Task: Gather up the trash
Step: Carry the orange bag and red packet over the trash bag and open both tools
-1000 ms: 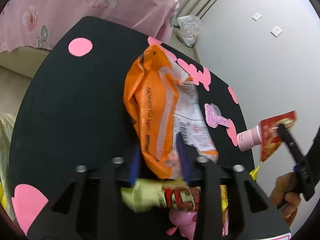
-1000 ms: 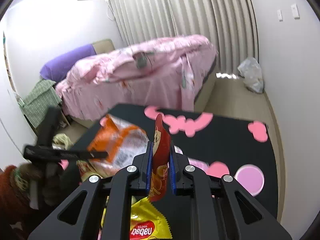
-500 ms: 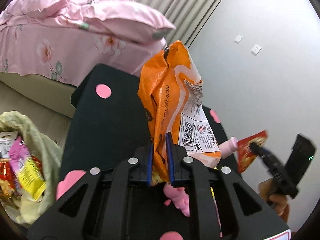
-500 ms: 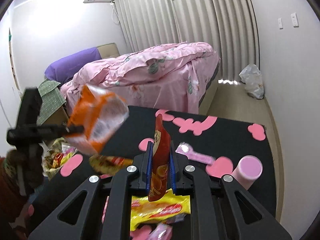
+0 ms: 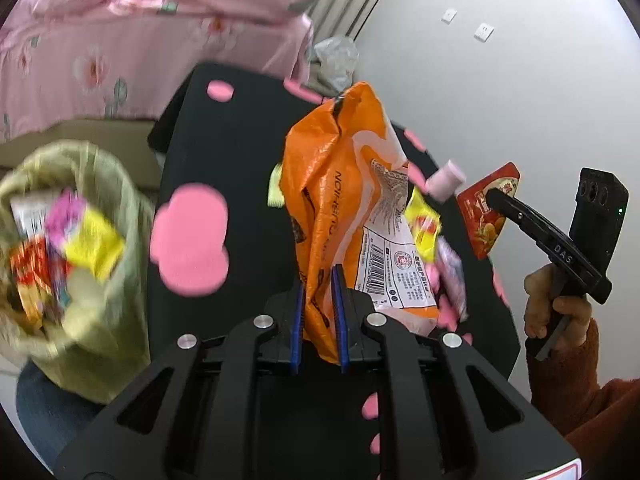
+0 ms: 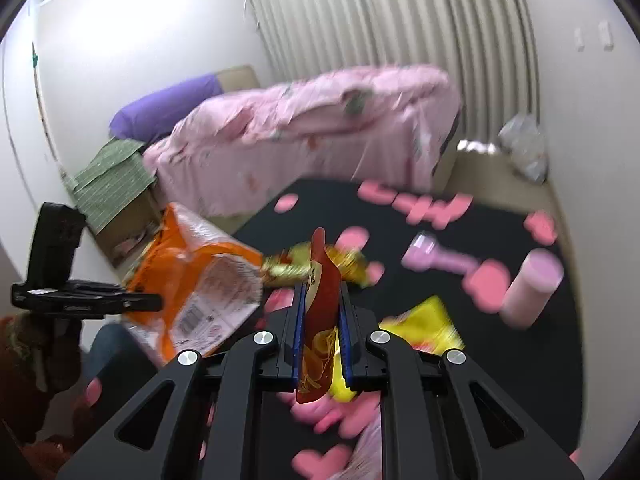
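Observation:
My left gripper (image 5: 319, 312) is shut on a large orange snack bag (image 5: 344, 200) and holds it up above the black table (image 5: 240, 152). The bag also shows in the right wrist view (image 6: 200, 280). My right gripper (image 6: 322, 320) is shut on a small red packet (image 6: 322, 300), also seen in the left wrist view (image 5: 486, 208). An olive trash bag (image 5: 72, 240) full of wrappers hangs at the table's left side. Yellow wrappers (image 6: 424, 320) and a gold wrapper (image 6: 304, 264) lie on the table.
The table carries pink heart and dot stickers (image 5: 190, 240), a pink cylinder (image 6: 532, 284) and a pink handled tool (image 6: 436, 256). A pink bed (image 6: 312, 128) stands behind, a white plastic bag (image 6: 524, 148) by the wall.
My left gripper closed on the orange bag, lifted it off the table and swung left, bringing the trash bag into view. My right gripper still holds the red packet and has shifted slightly.

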{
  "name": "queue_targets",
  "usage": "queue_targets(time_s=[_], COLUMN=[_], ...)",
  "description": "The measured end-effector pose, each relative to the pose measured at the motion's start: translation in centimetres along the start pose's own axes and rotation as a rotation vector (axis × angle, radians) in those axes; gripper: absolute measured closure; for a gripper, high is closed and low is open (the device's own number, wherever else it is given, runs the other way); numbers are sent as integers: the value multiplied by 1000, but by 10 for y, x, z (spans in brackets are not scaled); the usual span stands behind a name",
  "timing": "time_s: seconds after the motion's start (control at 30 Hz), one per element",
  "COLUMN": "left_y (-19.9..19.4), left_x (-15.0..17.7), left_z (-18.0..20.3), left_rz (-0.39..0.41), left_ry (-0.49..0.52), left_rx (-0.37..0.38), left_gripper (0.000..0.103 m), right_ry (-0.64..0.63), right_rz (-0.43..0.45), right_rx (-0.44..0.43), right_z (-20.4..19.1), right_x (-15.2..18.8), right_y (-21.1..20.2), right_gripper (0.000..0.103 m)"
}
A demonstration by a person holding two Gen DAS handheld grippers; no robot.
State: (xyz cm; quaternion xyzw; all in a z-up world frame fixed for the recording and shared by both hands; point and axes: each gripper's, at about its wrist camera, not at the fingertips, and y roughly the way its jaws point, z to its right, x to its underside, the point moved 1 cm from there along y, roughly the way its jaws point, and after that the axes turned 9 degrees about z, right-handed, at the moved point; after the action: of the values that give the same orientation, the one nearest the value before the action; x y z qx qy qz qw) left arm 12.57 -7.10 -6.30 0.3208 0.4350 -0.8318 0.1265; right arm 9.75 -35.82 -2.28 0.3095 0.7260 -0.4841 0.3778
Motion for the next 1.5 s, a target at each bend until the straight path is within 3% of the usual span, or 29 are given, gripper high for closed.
queue_targets(time_s=[0.13, 0.23, 0.4, 0.6, 0.63, 0.67, 0.73, 0.9, 1.13, 1.5], left_y=[6, 8, 10, 13, 13, 13, 9, -22, -64, -118], left_x=[14, 18, 29, 34, 34, 33, 32, 17, -1, 3], left_z=[-15, -18, -16, -6, -7, -8, -11, -1, 0, -50], left_rz=[-9, 1, -8, 1, 6, 13, 33, 136, 218, 311], left_ry=[-56, -94, -108, -113, -116, -127, -152, -87, -50, -131], left_rx=[-15, -9, -27, -81, -88, -89, -78, -108, -164, -273], left_gripper=[89, 64, 56, 56, 65, 81, 86, 88, 88, 88], right_ry=[31, 79, 114, 98, 93, 89, 84, 62, -33, -174], right_rz=[-79, -100, -108, -86, -81, -75, -65, -32, 39, 74], right_rx=[-6, -10, -13, -1, 0, 1, 0, 0, -34, -105], right_z=[-8, -7, -7, -11, -12, -13, -14, -17, -49, -110], right_x=[34, 49, 63, 62, 62, 60, 58, 45, 9, -23], right_y=[9, 11, 12, 7, 6, 4, 1, -9, -15, -6], right_gripper=[89, 89, 89, 89, 89, 89, 89, 89, 89, 89])
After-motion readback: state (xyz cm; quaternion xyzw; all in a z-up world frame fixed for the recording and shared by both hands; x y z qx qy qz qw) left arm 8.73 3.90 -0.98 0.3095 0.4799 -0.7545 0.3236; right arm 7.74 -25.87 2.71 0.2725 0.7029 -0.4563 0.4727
